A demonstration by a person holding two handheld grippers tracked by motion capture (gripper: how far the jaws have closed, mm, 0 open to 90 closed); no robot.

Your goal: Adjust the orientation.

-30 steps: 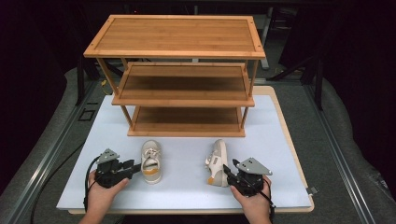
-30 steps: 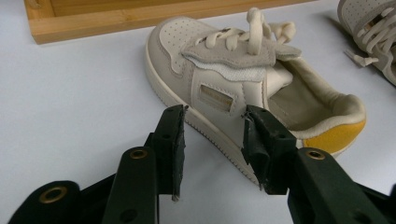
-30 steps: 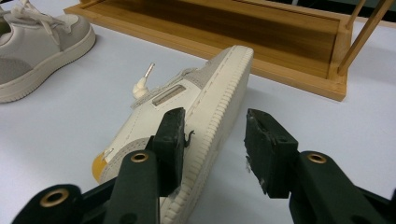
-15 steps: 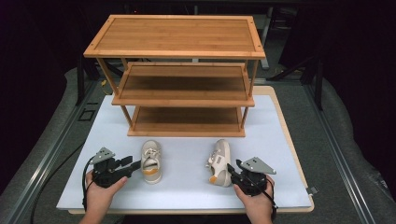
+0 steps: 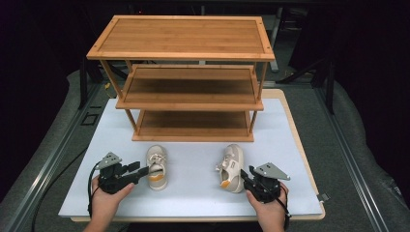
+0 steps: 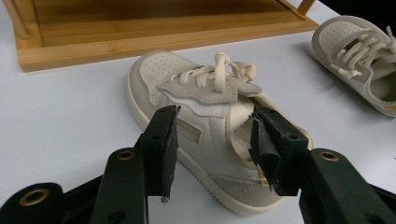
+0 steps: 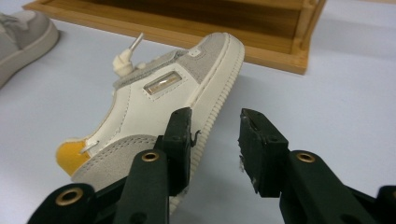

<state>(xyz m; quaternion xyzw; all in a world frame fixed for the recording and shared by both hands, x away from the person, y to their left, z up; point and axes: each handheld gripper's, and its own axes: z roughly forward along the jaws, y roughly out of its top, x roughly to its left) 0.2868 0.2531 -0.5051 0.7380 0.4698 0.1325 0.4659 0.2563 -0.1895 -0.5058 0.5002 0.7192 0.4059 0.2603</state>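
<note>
Two small beige sneakers lie on the white table top in front of a wooden rack. The left shoe (image 5: pixel 157 165) (image 6: pixel 210 107) stands upright, toe toward the rack. My left gripper (image 5: pixel 146 172) (image 6: pixel 212 149) is open, one jaw outside the shoe's side wall and the other at its opening. The right shoe (image 5: pixel 232 166) (image 7: pixel 154 102) lies tipped on its side, its orange heel patch toward me. My right gripper (image 5: pixel 245 175) (image 7: pixel 215 140) is open at the edge of that shoe's sole near the heel, with nothing clamped between its jaws.
The three-tier bamboo rack (image 5: pixel 188 72) stands at the back of the white table top (image 5: pixel 193 195), its shelves bare. The rack's bottom shelf (image 6: pixel 140 28) (image 7: pixel 261 42) is just beyond the shoes. A dark floor surrounds the table.
Both hands have shifted only slightly at the shoes' heels. The shoes have stayed where they were.
</note>
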